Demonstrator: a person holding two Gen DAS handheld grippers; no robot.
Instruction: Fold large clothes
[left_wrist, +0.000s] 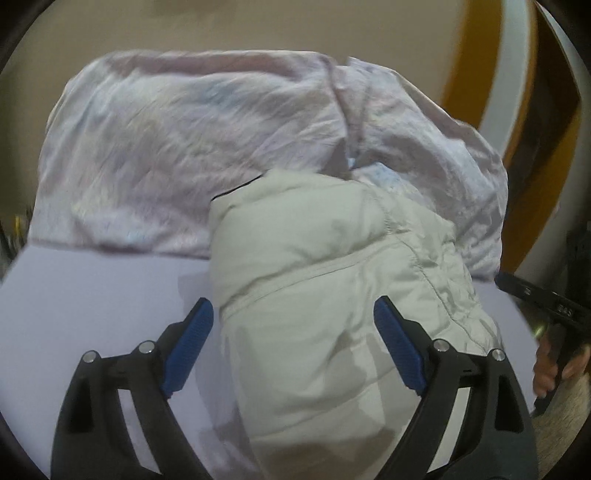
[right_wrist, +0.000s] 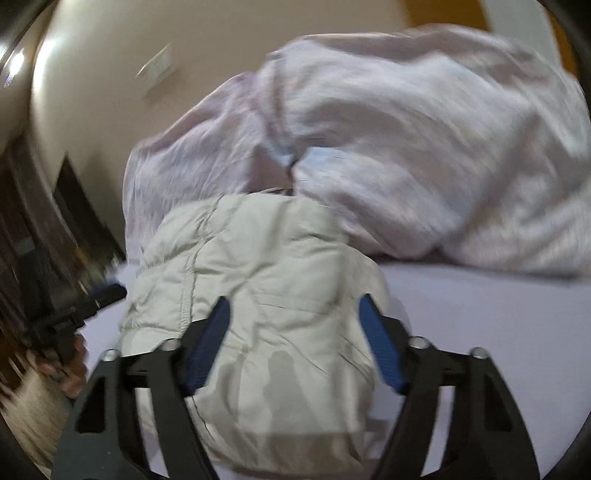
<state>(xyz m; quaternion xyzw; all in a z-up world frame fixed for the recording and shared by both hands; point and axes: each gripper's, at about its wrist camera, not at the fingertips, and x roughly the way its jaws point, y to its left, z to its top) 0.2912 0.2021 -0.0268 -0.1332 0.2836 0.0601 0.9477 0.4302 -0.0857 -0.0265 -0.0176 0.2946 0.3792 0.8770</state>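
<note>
A pale grey-green padded jacket (left_wrist: 325, 288) lies folded into a thick bundle on the lilac bed sheet (left_wrist: 92, 295). My left gripper (left_wrist: 293, 317) is open, its blue-padded fingers (left_wrist: 192, 343) spread to either side of the bundle, above it. In the right wrist view the same jacket (right_wrist: 266, 295) lies under my right gripper (right_wrist: 295, 314), which is also open with its fingers straddling the bundle. The right gripper's black body shows at the right edge of the left wrist view (left_wrist: 539, 302), held by a hand. The left gripper shows at the left edge of the right wrist view (right_wrist: 74, 314).
A crumpled pale pink duvet (left_wrist: 207, 147) is heaped behind the jacket, also in the right wrist view (right_wrist: 424, 147). A beige wall (left_wrist: 221, 22) rises behind the bed. An orange and white frame (left_wrist: 495, 74) stands at the right. Dark furniture (right_wrist: 44, 229) is at the left.
</note>
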